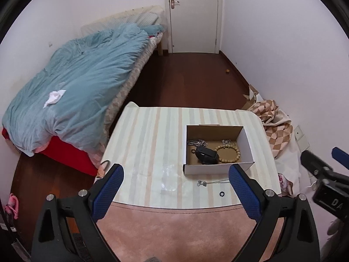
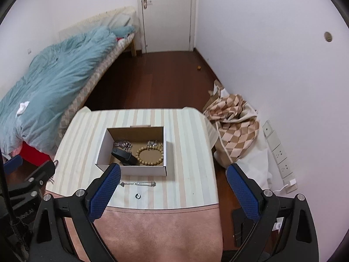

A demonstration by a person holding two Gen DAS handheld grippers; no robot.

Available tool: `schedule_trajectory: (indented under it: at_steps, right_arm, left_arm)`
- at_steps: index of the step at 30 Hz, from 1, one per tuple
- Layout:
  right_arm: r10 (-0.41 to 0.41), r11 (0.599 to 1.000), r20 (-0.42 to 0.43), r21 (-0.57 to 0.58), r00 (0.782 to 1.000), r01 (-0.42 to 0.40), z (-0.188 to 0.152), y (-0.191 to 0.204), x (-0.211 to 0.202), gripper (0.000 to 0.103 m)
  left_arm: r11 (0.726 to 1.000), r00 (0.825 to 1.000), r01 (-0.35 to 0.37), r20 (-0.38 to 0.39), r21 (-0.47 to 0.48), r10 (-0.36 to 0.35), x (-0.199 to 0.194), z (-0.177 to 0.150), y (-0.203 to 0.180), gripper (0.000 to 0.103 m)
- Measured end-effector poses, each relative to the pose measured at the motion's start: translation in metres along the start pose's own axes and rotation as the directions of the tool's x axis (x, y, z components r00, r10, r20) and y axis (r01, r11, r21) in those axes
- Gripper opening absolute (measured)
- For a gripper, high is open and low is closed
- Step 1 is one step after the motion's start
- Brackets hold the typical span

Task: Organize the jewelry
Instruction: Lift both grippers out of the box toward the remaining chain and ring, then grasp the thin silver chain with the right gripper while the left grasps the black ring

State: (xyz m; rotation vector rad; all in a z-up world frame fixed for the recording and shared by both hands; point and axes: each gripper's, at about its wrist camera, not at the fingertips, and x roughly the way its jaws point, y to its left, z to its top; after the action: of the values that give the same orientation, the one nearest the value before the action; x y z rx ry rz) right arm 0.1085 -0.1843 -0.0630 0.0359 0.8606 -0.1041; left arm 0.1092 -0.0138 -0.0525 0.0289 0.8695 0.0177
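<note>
The left claw's finger [image 2: 106,187] hides one end of the silver chain [image 2: 137,183].

I take the box [image 2: 130,150] on the table [image 2: 192,152] as landmark. Inside it — a bead bracelet [image 2: 150,154] at right, a watch [image 2: 124,156] left of it, chains [image 2: 123,144] behind. Before the box lies a chain [image 2: 137,183]; nearer still — a ring [image 2: 137,195]. The bed [image 2: 50,83] stands to its left.

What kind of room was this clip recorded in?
Most likely a home bedroom. A bed with a rumpled blue duvet stands along the left wall, a closed white door is at the far end, and a small striped table carries an open jewelry box.
</note>
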Motion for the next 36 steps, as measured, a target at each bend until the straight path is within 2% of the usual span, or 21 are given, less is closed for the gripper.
schedule_trajectory:
  at_steps: [5, 8, 11, 12, 13, 15, 17, 19, 21, 24, 26, 29, 30, 31, 33, 36]
  right_arm:
    - [0.041, 0.998, 0.001, 0.043, 0.999, -0.041, -0.006, -0.008, -0.006, 0.099]
    - [0.056, 0.995, -0.021, 0.082, 0.998, -0.054, -0.012, -0.015, 0.003, 0.099]
    - [0.066, 0.994, -0.070, 0.093, 0.995, -0.059, -0.025, -0.020, 0.032, 0.099]
    - [0.080, 0.993, -0.081, 0.095, 0.994, -0.072, -0.029, -0.020, 0.040, 0.095]
    - [0.097, 0.991, -0.105, 0.099, 0.990, -0.087, -0.035, -0.021, 0.055, 0.082]
    - [0.138, 0.986, -0.163, 0.111, 0.977, -0.121, -0.045, -0.020, 0.085, 0.062]
    - [0.191, 0.976, -0.200, 0.139, 0.961, -0.165, -0.056, -0.019, 0.116, 0.059]
    - [0.214, 0.971, -0.229, 0.157, 0.950, -0.181, -0.066, -0.016, 0.149, 0.057]
    - [0.232, 0.967, -0.246, 0.160, 0.941, -0.196, -0.074, -0.009, 0.176, 0.050]
    - [0.250, 0.964, -0.264, 0.156, 0.932, -0.214, -0.080, 0.002, 0.204, 0.049]
    - [0.261, 0.962, -0.272, 0.147, 0.926, -0.228, -0.083, 0.011, 0.218, 0.045]
    - [0.256, 0.966, -0.283, 0.117, 0.925, -0.231, -0.086, 0.024, 0.232, 0.042]
    - [0.253, 0.967, -0.293, 0.104, 0.922, -0.232, -0.087, 0.029, 0.237, 0.036]
    - [0.244, 0.970, -0.295, 0.093, 0.924, -0.226, -0.089, 0.031, 0.240, 0.021]
    - [0.229, 0.973, -0.273, 0.071, 0.934, -0.218, -0.090, 0.031, 0.240, 0.010]
    - [0.210, 0.976, -0.250, 0.103, 0.945, -0.189, -0.090, 0.019, 0.235, 0.010]
  left_arm:
    - [1.000, 1.000, 0.000, 0.000, -0.025, 0.000, -0.007, -0.004, 0.002, 0.098]
    - [0.998, 0.999, -0.047, -0.005, -0.034, 0.047, 0.001, -0.007, 0.002, 0.098]
    - [0.994, 0.994, -0.106, -0.008, -0.029, 0.106, 0.019, -0.017, 0.002, 0.098]
    - [0.992, 0.992, -0.125, -0.014, -0.023, 0.124, 0.027, -0.021, 0.002, 0.098]
    - [0.988, 0.988, -0.154, -0.031, -0.017, 0.154, 0.040, -0.027, 0.001, 0.098]
    - [0.982, 0.980, -0.189, -0.066, -0.009, 0.188, 0.063, -0.038, 0.002, 0.098]
    - [0.975, 0.968, -0.223, -0.120, -0.003, 0.221, 0.091, -0.050, 0.005, 0.098]
    - [0.966, 0.954, -0.257, -0.161, 0.005, 0.254, 0.113, -0.059, 0.007, 0.098]
    - [0.962, 0.938, -0.272, -0.221, 0.010, 0.268, 0.140, -0.069, 0.012, 0.098]
    - [0.958, 0.922, -0.287, -0.269, 0.010, 0.279, 0.163, -0.077, 0.016, 0.098]
    - [0.957, 0.914, -0.291, -0.291, 0.014, 0.283, 0.175, -0.081, 0.017, 0.098]
    - [0.957, 0.907, -0.287, -0.314, 0.024, 0.280, 0.187, -0.084, 0.016, 0.098]
    - [0.959, 0.906, -0.283, -0.320, 0.025, 0.276, 0.189, -0.085, 0.015, 0.098]
    - [0.960, 0.906, -0.278, -0.324, 0.028, 0.272, 0.191, -0.085, 0.014, 0.098]
    - [0.961, 0.906, -0.275, -0.324, 0.038, 0.272, 0.194, -0.085, 0.011, 0.098]
    - [0.964, 0.908, -0.262, -0.325, 0.050, 0.264, 0.194, -0.086, 0.005, 0.098]
